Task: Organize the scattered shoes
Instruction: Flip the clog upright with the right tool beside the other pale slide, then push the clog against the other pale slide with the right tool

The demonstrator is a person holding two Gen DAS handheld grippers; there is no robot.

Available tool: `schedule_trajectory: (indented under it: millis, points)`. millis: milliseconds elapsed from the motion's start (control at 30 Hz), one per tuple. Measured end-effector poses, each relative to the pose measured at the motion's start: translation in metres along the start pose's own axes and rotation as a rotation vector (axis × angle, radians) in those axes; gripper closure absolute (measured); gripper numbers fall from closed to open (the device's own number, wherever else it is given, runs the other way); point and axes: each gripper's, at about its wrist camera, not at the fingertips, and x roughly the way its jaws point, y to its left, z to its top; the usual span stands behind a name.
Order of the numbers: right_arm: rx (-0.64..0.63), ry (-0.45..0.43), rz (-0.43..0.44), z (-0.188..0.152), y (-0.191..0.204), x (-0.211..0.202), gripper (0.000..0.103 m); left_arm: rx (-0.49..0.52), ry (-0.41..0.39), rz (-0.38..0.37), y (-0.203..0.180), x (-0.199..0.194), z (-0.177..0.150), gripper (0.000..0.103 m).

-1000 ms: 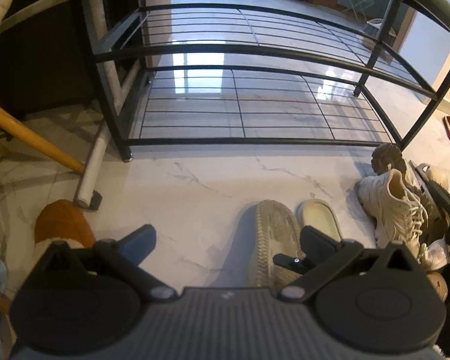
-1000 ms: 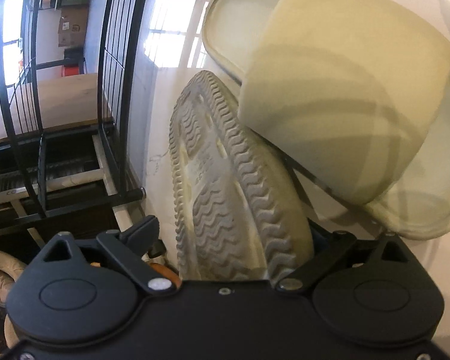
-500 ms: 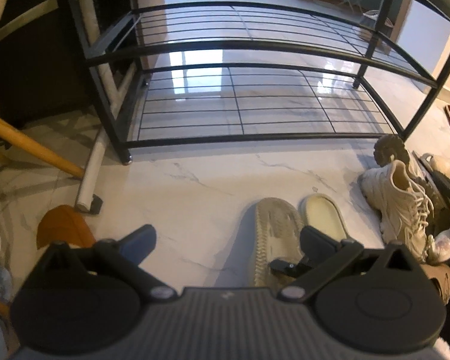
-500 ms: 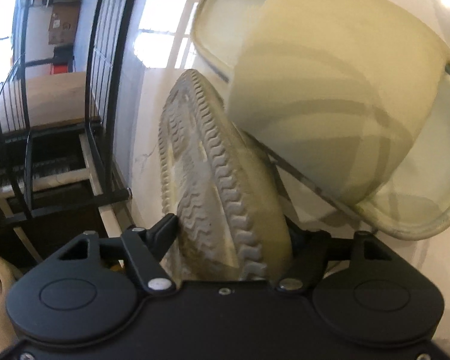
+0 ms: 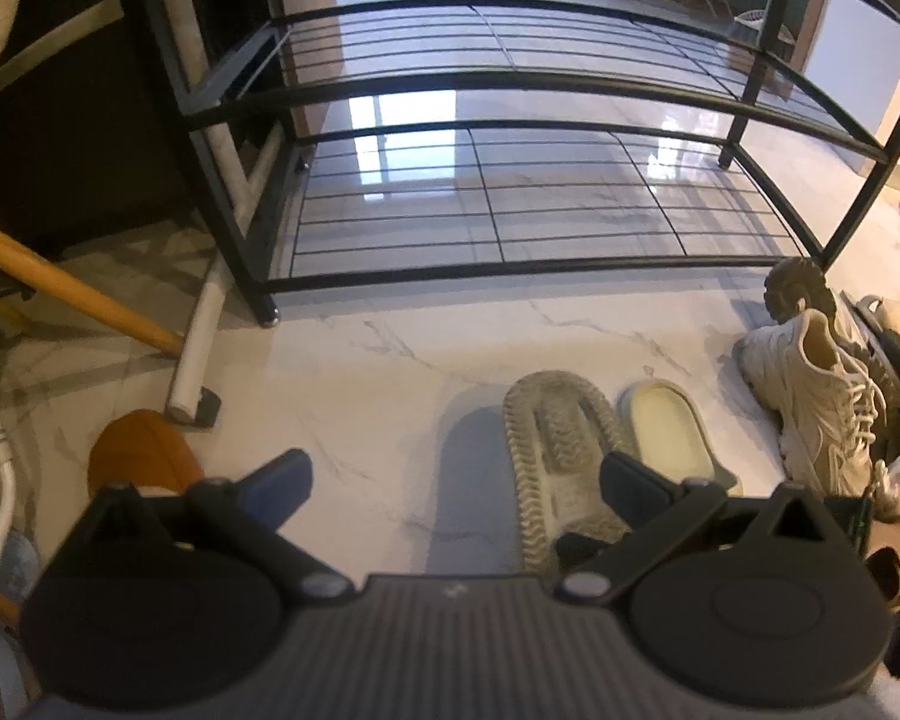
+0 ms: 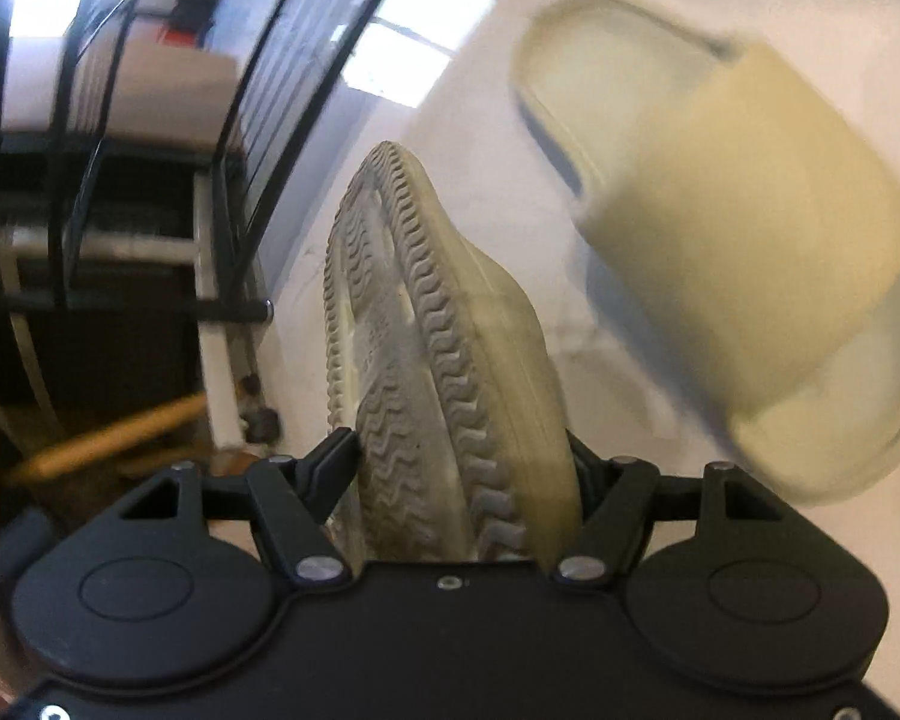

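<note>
Right wrist: slipper (image 6: 450,360) seemingly between tool (image 6: 462,468) fingers.

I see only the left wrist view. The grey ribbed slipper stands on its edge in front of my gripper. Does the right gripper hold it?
Observer: Yes. In the right wrist view the right gripper is shut on the ribbed slipper, with one finger on the tread and the other on the smooth upper.
Operator: Is the cream slipper beside it sole down?
Observer: Yes. The cream slipper lies sole down, and its wide strap, hidden from you, faces up.
Operator: Do the two slippers touch?
Observer: Where I can see, no. Bare floor shows between them.
</note>
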Motion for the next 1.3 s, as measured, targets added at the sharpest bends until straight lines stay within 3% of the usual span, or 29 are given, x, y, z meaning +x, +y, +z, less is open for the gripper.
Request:
schedule_trajectory:
  millis: [67, 200, 400, 533, 600, 733, 800, 1133, 1300]
  points:
    - [-0.106, -0.037, -0.054, 0.005, 0.012, -0.006, 0.033, -0.007, 0.000, 0.003, 0.001, 0.000, 0.001, 0.001]
    - [-0.376, -0.115, -0.256, 0.005, 0.039, -0.005, 0.033, -0.025, 0.001, 0.005, 0.004, -0.001, 0.002, 0.001]
    - [-0.636, -0.107, -0.455, -0.021, 0.066, 0.027, 0.033, -0.021, -0.009, 0.006, 0.005, -0.003, 0.002, 0.001]
    - [-0.803, -0.146, -0.540, -0.042, 0.084, 0.044, 0.033, -0.024, 0.000, 0.001, 0.007, -0.002, 0.002, 0.001]
    - [-0.828, -0.149, -0.562, -0.048, 0.087, 0.047, 0.032, -0.033, 0.007, -0.005, 0.008, -0.001, 0.003, 0.001]
    - [-0.827, -0.111, -0.532, -0.051, 0.087, 0.048, 0.027, -0.039, 0.002, -0.010, 0.009, -0.002, 0.002, 0.001]
    - [-0.802, -0.088, -0.494, -0.050, 0.086, 0.047, 0.014, -0.036, -0.002, -0.008, 0.009, -0.002, 0.002, 0.001]
    - [-0.634, -0.013, -0.330, -0.042, 0.079, 0.027, 0.014, -0.036, 0.001, 0.016, 0.011, 0.000, 0.001, 0.001]
    - [-0.605, -0.008, -0.305, -0.042, 0.078, 0.025, 0.014, -0.039, 0.004, 0.028, 0.012, 0.001, 0.000, 0.001]
